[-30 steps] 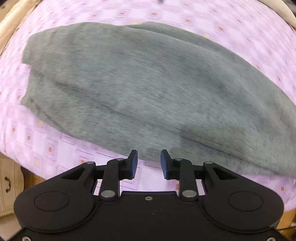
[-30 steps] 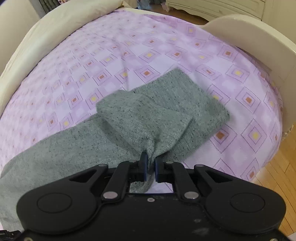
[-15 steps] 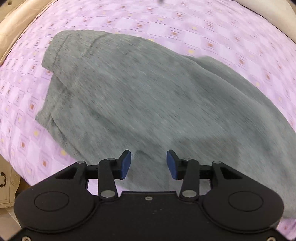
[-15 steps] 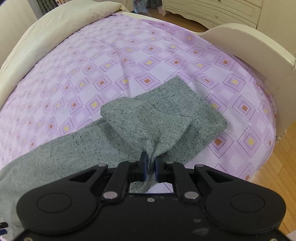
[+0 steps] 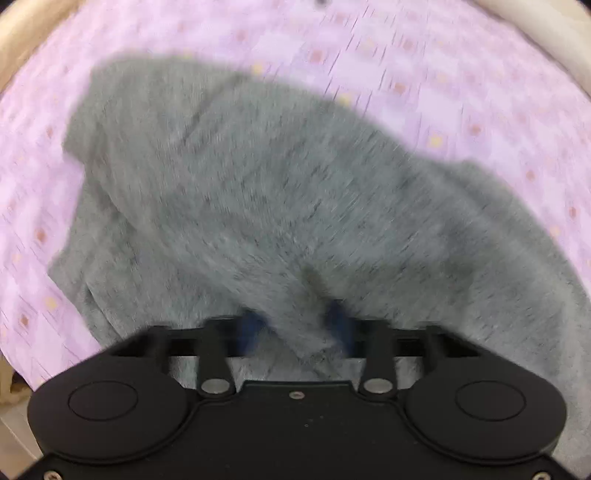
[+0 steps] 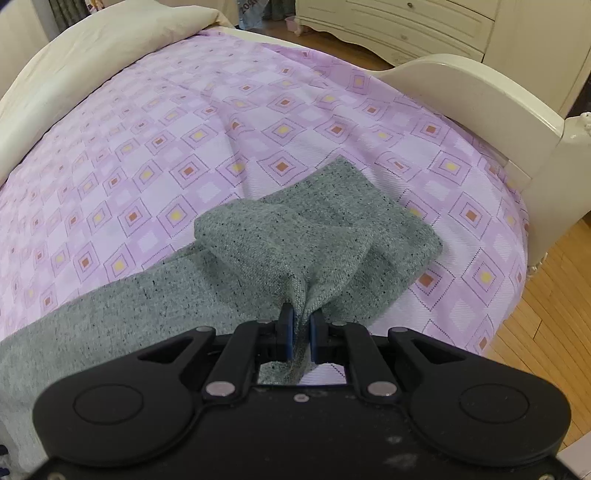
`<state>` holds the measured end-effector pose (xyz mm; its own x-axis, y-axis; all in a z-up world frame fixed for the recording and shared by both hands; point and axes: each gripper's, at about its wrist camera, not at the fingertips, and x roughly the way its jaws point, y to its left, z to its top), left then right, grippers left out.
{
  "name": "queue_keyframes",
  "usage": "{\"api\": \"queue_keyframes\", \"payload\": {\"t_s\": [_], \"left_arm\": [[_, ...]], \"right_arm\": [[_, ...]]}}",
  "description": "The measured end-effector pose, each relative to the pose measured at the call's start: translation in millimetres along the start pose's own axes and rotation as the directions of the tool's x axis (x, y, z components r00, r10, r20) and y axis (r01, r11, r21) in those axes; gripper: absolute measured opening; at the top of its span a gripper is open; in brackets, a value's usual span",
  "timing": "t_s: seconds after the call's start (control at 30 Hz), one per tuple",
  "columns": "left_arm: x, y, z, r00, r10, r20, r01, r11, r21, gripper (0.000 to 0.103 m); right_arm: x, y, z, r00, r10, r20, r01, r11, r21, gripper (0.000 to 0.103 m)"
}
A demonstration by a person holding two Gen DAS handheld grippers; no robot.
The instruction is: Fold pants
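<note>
Cloth now fills the gap of the left gripper (image 5: 295, 328): a second ago its blue pads stood apart just short of the grey knit pants (image 5: 277, 206), and since then it has pushed in over the fabric, which bunches between the pads. That view is smeared by motion, so I cannot tell whether the jaws have closed on it. The right gripper (image 6: 299, 332) is unchanged, its pads narrowed tight on a pinched ridge of the same pants, lifted into a tent above the leg end at about 1 o'clock. My reading is that a second hold is being taken so both ends can be carried over in one fold; the fold itself is not yet made. The pants lie across the near part of a lilac bedspread with a square diamond pattern (image 6: 184, 122), running from 8 o'clock toward 2 o'clock in the right view. A cream curved footboard (image 6: 480, 92) sits at 2 o'clock, a cream pillow (image 6: 92, 48) at 10 o'clock, a cream dresser (image 6: 406, 22) at 12, and wooden flooring (image 6: 546, 288) at 3.
</note>
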<state>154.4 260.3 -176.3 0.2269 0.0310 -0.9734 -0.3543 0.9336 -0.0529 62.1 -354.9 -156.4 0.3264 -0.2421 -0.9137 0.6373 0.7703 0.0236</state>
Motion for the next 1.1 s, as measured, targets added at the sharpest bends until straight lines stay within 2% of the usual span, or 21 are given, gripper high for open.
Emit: {"api": "queue_keyframes", "payload": {"t_s": [0.07,0.17,0.23,0.27,0.37,0.47,0.53,0.6,0.7,0.77,0.8,0.87,0.97,1.03,1.1], "left_arm": [[-27,-7,3,0.998,0.006,0.060,-0.006,1.000,-0.002,0.016],[-81,-11,-5,0.989,-0.026,0.148,0.024,1.000,0.019,0.016],[-102,-8,-18,0.987,-0.030,0.158,0.024,0.999,0.036,0.016],[-104,-5,-26,0.989,-0.024,0.146,0.019,0.999,0.034,0.016],[-75,2,-52,0.998,0.039,0.041,-0.041,0.998,0.047,0.016],[-30,3,-65,0.994,0.107,-0.029,-0.104,0.991,0.089,0.017],[-15,-4,-63,0.988,0.144,-0.047,-0.137,0.982,0.130,0.017],[-14,-15,-58,0.985,0.166,-0.047,-0.156,0.974,0.162,0.019],[-23,-24,-56,0.979,0.192,-0.067,-0.179,0.969,0.168,0.028],[-37,-39,-53,0.978,0.200,-0.055,-0.187,0.965,0.185,0.030],[-46,-49,-54,0.977,0.211,-0.027,-0.202,0.958,0.204,0.031],[-64,-72,-60,0.974,0.224,0.048,-0.228,0.940,0.253,0.033],[-81,-117,-68,0.975,0.173,0.142,-0.212,0.921,0.327,0.035],[-84,-148,-78,0.984,0.109,0.138,-0.156,0.905,0.395,0.040],[-83,-180,-85,0.989,0.074,0.128,-0.122,0.895,0.430,0.042]], "right_arm": [[-12,2,4,0.999,0.007,0.037,-0.007,1.000,-0.011,0.009],[-46,4,7,0.990,0.035,0.137,-0.033,0.999,-0.021,0.009],[-59,2,2,0.985,0.021,0.170,-0.017,0.999,-0.029,0.009],[-59,-1,-2,0.987,0.008,0.161,-0.005,1.000,-0.023,0.009],[-33,-7,-19,0.997,-0.041,0.071,0.044,0.998,-0.036,0.009],[-4,-4,-33,0.996,-0.084,-0.005,0.083,0.993,-0.088,0.009],[-3,-3,-34,0.996,-0.088,-0.004,0.087,0.991,-0.098,0.009],[-12,-1,-33,0.997,-0.076,0.033,0.079,0.991,-0.111,0.010],[-18,-3,-29,0.998,-0.036,0.051,0.041,0.993,-0.110,0.011],[-10,-9,-25,1.000,-0.001,-0.022,-0.001,0.996,-0.090,0.017],[-8,-14,-25,0.998,0.018,-0.052,-0.022,0.997,-0.071,0.017],[-13,-26,-26,0.997,0.056,-0.062,-0.058,0.998,-0.034,0.020],[-29,-46,-22,0.992,0.124,-0.035,-0.124,0.992,0.023,0.023],[-38,-53,-16,0.989,0.149,0.017,-0.149,0.989,0.010,0.023],[-43,-57,-4,0.989,0.142,0.042,-0.139,0.989,-0.053,0.023]]}}
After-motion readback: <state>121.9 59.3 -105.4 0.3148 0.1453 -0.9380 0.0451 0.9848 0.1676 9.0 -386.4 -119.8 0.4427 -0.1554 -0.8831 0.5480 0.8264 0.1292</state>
